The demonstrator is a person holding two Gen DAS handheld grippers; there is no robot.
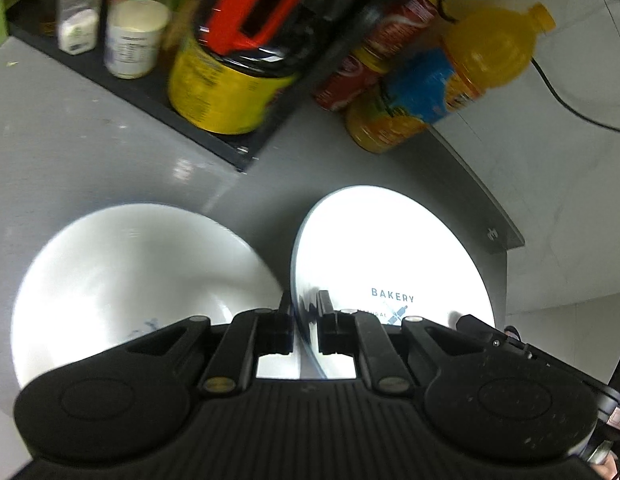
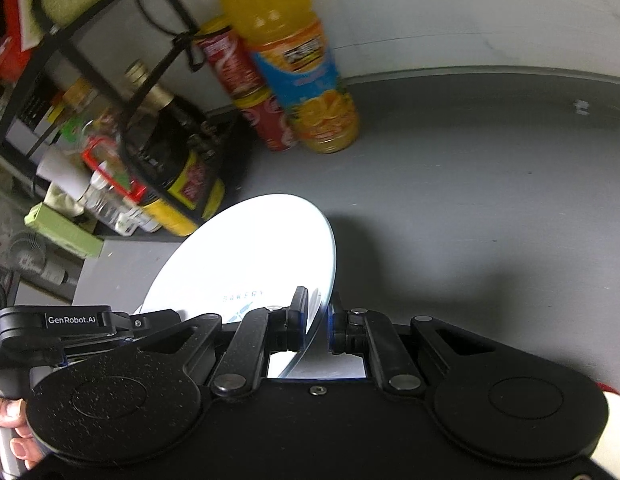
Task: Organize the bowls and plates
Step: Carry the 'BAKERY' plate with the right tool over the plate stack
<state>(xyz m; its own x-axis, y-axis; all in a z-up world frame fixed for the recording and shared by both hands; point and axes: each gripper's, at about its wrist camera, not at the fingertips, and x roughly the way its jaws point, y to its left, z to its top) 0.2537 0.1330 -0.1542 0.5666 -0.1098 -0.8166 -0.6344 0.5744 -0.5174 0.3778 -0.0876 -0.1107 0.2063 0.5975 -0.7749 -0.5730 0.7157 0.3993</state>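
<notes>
A white plate printed "BAKERY" (image 1: 390, 256) is held tilted above the grey counter (image 1: 90, 148). My left gripper (image 1: 306, 312) is shut on its left rim. My right gripper (image 2: 318, 312) is shut on the same plate (image 2: 246, 256) at its right rim. A white bowl (image 1: 126, 280) sits on the counter to the left of the plate, partly behind my left gripper. In the right wrist view the left gripper's body shows at the far left, beside the plate.
A black rack (image 1: 150, 96) holds spice jars (image 1: 79, 8), a white tub (image 1: 134, 38) and a yellow-labelled bottle (image 1: 226, 84). An orange juice bottle (image 2: 294, 64) and red cans (image 2: 238, 64) stand by the wall. A black cable (image 1: 558, 92) runs along the wall.
</notes>
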